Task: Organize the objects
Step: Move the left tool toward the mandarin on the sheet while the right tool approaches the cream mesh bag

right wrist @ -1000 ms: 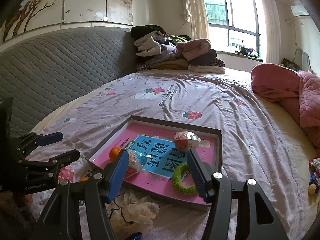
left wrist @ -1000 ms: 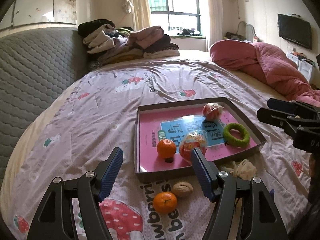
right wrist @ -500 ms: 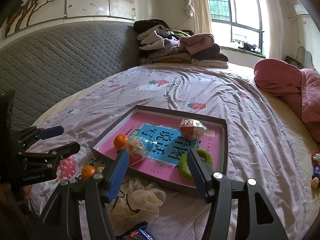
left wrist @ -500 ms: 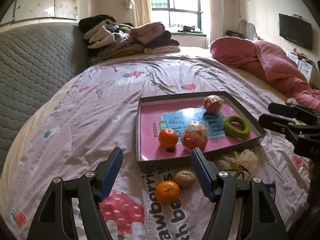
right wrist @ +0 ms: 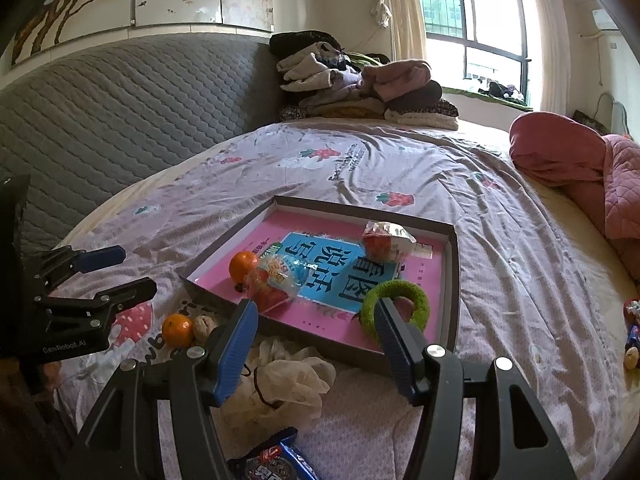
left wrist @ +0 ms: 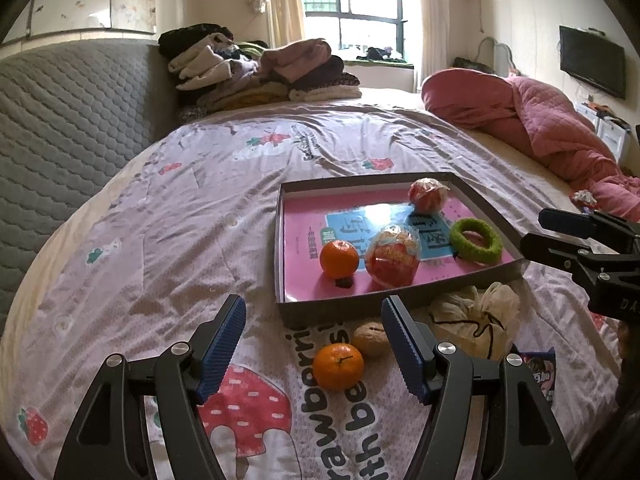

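A shallow cardboard box lid [left wrist: 394,302] lined with a pink and blue booklet is lying on the strawberry-print bedsheet [left wrist: 192,232], and four things are being held in it: a mandarin [left wrist: 339,258] near its front left corner, a red wrapped snack [left wrist: 393,255] just beside that fruit, a second wrapped snack [left wrist: 428,195] toward the far wall, and a green fuzzy ring [left wrist: 475,239] by the right wall. Just outside the front wall, a second mandarin [left wrist: 338,366] and a walnut [left wrist: 371,338] are lying touching each other on the sheet, with a cream drawstring pouch [left wrist: 476,320] near them on the right and a dark snack packet [right wrist: 276,460] nearer still. The left gripper [left wrist: 314,350] is being held wide open above the loose mandarin and walnut, nothing being gripped. The right gripper [right wrist: 316,340] is likewise being held wide open and empty, over the pouch and the lid's front wall. Folded clothes [right wrist: 360,80] are being kept against the quilted headboard [right wrist: 120,120], and a pink quilt [left wrist: 532,120] is lying bunched at the far right.
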`<state>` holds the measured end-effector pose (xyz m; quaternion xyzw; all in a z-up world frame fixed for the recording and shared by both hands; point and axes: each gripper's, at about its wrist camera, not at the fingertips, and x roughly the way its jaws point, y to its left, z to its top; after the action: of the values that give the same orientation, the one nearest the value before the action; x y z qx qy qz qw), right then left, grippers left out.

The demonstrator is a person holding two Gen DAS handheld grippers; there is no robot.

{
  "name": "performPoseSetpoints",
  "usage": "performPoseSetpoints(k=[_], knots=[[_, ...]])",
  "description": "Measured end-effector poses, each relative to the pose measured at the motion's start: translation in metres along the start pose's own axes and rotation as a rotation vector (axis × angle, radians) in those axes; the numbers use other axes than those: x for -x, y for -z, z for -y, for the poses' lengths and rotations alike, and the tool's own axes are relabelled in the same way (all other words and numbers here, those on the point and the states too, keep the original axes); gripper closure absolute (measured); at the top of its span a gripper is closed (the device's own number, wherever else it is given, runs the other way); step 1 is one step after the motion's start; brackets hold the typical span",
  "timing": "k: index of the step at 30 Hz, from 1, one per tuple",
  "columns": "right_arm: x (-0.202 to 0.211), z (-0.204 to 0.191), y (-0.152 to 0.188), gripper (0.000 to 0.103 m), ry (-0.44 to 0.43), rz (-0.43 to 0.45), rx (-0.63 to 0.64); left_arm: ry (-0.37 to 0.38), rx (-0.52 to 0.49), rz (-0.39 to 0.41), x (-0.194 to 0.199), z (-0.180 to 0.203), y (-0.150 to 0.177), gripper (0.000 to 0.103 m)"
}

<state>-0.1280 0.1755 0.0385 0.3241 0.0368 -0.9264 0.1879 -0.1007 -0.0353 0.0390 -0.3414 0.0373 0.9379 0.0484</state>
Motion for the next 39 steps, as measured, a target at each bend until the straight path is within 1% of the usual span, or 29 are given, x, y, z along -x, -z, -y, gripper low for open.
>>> performPoseSetpoints(k=[12, 24, 39], knots=[[-0.008, -0.002, 0.013, 0.043, 0.004, -0.044, 0.008, 0.005, -0.004, -0.044, -0.007, 0.003, 0.015, 0.031], [-0.02, -0.004, 0.023, 0.043, 0.013, -0.098, 0.019, 0.014, -0.019, -0.106, -0.02, 0.009, 0.029, 0.031], [-0.025, -0.008, 0.028, 0.043, 0.011, -0.124, 0.032, 0.026, -0.008, -0.155, -0.03, 0.008, 0.034, 0.031]])
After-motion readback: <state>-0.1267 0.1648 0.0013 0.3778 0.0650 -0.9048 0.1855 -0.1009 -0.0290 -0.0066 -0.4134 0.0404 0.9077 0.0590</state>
